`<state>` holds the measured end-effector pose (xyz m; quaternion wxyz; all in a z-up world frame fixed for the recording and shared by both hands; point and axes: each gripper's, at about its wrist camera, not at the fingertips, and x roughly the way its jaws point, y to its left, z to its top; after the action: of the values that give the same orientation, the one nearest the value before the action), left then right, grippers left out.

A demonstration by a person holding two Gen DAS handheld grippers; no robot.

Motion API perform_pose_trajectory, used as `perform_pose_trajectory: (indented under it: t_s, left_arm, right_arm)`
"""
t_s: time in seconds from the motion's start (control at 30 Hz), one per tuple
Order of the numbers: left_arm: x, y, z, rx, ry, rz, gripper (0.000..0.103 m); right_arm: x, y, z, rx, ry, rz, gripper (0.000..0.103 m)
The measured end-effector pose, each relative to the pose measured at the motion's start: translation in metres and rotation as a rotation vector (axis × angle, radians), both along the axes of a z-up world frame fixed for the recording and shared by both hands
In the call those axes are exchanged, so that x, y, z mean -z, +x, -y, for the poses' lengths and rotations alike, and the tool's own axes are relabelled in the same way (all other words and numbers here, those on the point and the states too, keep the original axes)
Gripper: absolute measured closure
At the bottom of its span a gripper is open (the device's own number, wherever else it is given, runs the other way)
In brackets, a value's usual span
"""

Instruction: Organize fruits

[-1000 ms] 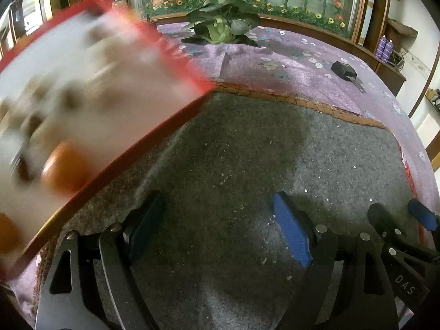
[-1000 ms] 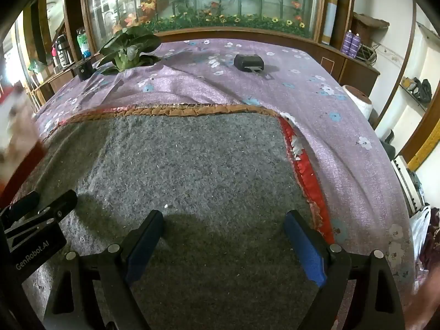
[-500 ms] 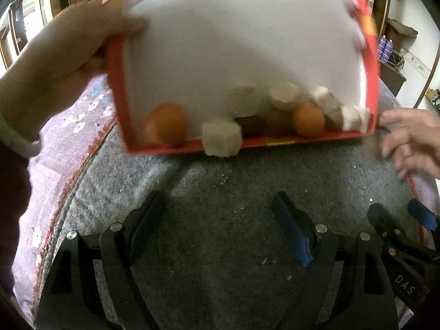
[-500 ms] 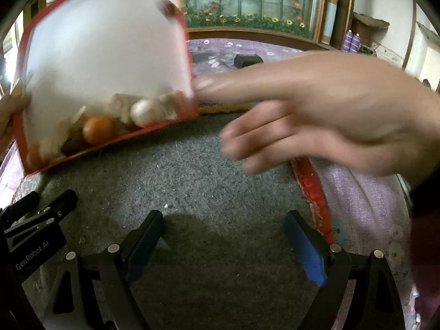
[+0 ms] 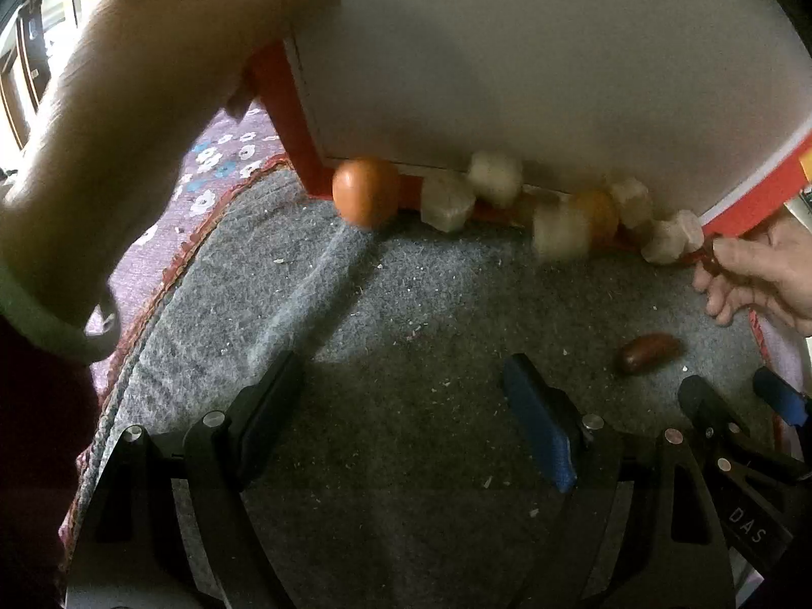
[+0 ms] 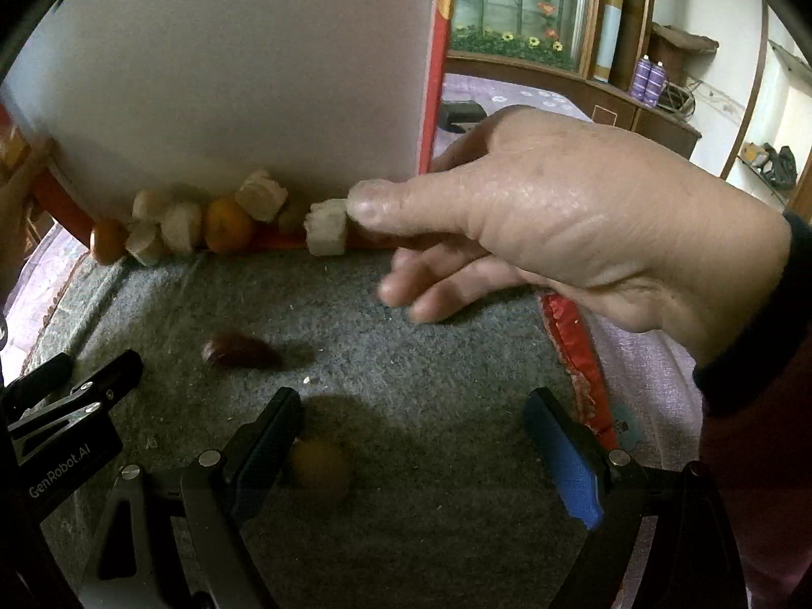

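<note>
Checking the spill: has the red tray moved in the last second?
Yes. The red tray swung from the left edge to upright over the grey mat.

— How are my tools sitting?
— My left tool gapes wide at lower frame, nothing between its fingers. My right tool likewise, low and centred.

A red-rimmed white cardboard tray stands tilted on edge across the top of the frame above the grey felt mat, with round orange fruits and pale cut fruit chunks along its lower rim, and a dark brown oval date lying on the mat at lower right.
</note>
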<state>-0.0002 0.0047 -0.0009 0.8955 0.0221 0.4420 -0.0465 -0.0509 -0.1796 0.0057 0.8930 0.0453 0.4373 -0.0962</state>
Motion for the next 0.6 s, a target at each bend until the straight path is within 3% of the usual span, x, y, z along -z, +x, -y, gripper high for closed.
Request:
perform_pose_trajectory:
  t_s: [0.6]
  left_arm:
    - [0.0009, 0.0005, -0.0016, 0.0, 0.001, -0.001, 0.02]
  right_arm:
    - [0.0024, -0.0007, -0.0002, 0.0, 0.001, 0.001, 0.014]
